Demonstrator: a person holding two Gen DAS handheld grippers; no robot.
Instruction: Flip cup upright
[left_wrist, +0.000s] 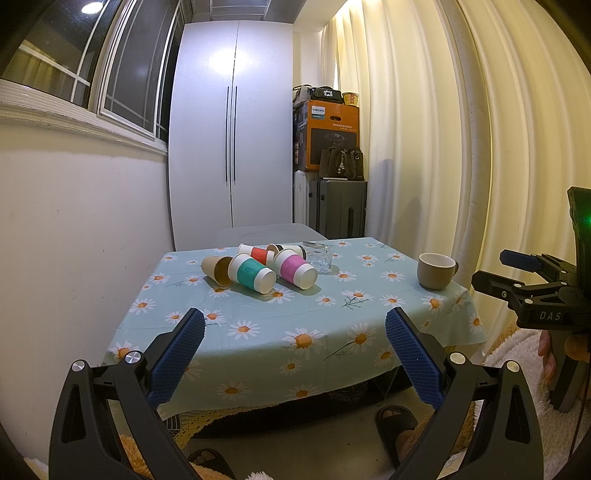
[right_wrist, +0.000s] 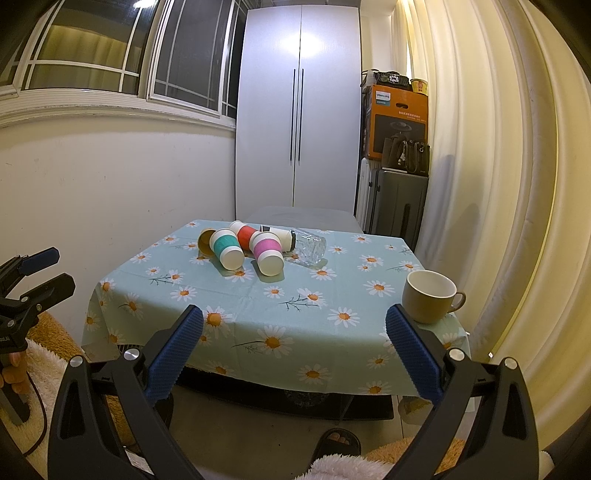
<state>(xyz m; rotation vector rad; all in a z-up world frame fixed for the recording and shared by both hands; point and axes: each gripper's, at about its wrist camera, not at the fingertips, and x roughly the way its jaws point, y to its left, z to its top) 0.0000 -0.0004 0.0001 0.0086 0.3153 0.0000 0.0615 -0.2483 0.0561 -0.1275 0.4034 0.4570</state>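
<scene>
While both sets of jaws gape wide and empty short of the worktop (left_wrist: 258, 332), the tipped cups (left_wrist: 255, 273) lie far ahead, bases toward us, roughly equidistant from left gripper (left_wrist: 295, 354) and right gripper (right_wrist: 295, 350).

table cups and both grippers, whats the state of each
teal-sleeved paper cup: on its side
pink-sleeved paper cup: on its side
red-sleeved paper cup: on its side
plain brown paper cup: on its side
clear glass tumbler: on its side
tan ceramic mug: upright
left gripper: open
right gripper: open
</scene>
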